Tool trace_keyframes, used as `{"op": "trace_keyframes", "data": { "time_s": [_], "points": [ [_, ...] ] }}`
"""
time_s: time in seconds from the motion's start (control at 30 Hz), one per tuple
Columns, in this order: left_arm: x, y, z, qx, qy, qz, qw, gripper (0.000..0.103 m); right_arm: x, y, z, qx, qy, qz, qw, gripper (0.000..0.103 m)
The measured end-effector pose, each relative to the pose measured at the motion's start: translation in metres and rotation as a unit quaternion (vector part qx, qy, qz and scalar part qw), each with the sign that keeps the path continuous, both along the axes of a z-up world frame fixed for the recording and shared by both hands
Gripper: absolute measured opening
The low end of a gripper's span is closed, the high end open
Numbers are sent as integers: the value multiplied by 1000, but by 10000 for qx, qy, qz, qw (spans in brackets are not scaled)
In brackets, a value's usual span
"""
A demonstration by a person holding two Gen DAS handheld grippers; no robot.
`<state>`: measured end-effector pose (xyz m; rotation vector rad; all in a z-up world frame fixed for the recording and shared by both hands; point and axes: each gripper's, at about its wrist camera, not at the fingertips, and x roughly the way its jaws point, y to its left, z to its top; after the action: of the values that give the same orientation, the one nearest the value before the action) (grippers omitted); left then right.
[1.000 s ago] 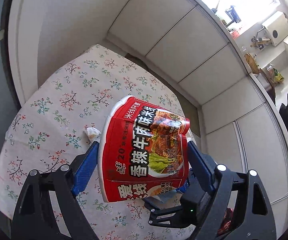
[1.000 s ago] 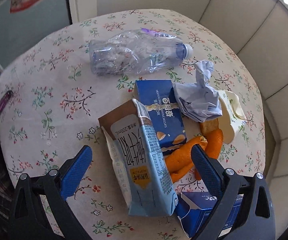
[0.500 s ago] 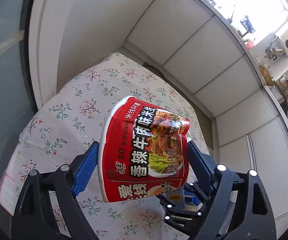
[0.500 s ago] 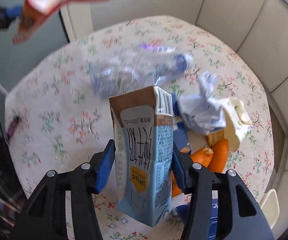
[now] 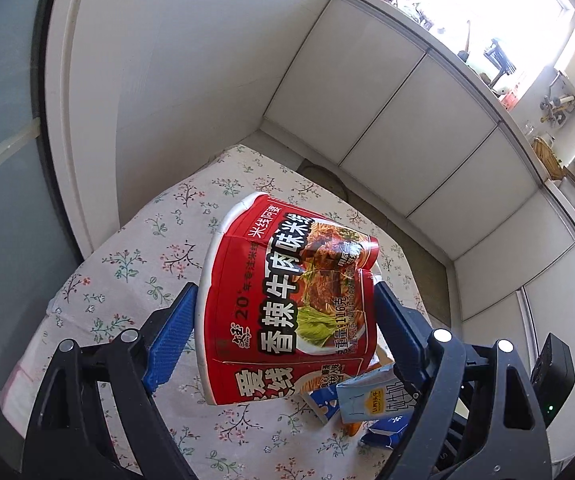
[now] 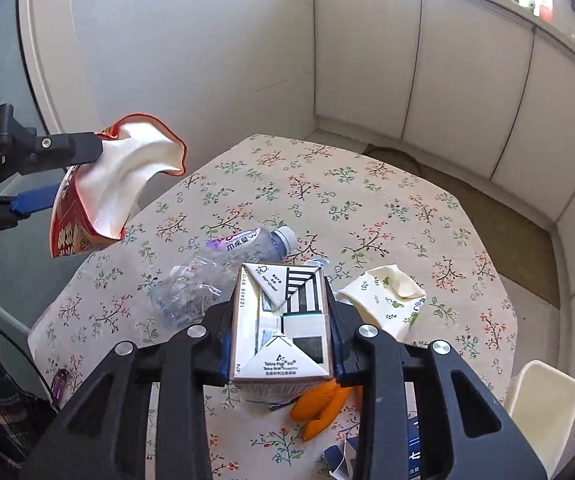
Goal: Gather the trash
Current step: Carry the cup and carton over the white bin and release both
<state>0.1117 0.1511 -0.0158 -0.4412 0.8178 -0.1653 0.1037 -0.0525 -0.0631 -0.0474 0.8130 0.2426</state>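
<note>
A crushed red instant-noodle cup (image 5: 287,300) hangs above the floral table (image 5: 147,248), and my left gripper (image 5: 283,312) is shut on its sides. The right wrist view shows the same cup (image 6: 99,196) at the far left, still in the left gripper (image 6: 59,176). My right gripper (image 6: 281,320) holds a blue-and-white milk carton (image 6: 283,320) clear of the table. Its jaws are still closing with the carton between the pads, and the carton's folded end faces the camera. The carton (image 5: 371,400) also shows low in the left wrist view.
On the floral cloth (image 6: 367,200) lie a crushed clear bottle (image 6: 215,272), a crumpled paper cup (image 6: 383,300), orange peel (image 6: 319,408) and a blue box (image 6: 411,456). A white plastic seat (image 6: 539,400) stands at the right. White cabinets close in behind the table.
The right gripper closed on the milk carton, lifted it off the table and rolled it end-on. The left gripper rose a little and tilted with the noodle cup.
</note>
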Motion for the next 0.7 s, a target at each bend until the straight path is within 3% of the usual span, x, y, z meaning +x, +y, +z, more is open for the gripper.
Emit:
{"op": "trace_keyframes", "data": {
  "time_s": [0.17,0.5,0.7],
  "points": [
    [1,-9,0,-14,-37,-15,10000,82,4,-18,3,282,-2,-296,9992,34],
    [-5,-32,21,-73,-574,123,9983,82,-11,-45,40,235,-776,-946,9922,34],
    [-6,-71,33,-19,-922,-24,9957,82,-27,-73,56,35,-1069,-1331,9853,34]
  ]
}}
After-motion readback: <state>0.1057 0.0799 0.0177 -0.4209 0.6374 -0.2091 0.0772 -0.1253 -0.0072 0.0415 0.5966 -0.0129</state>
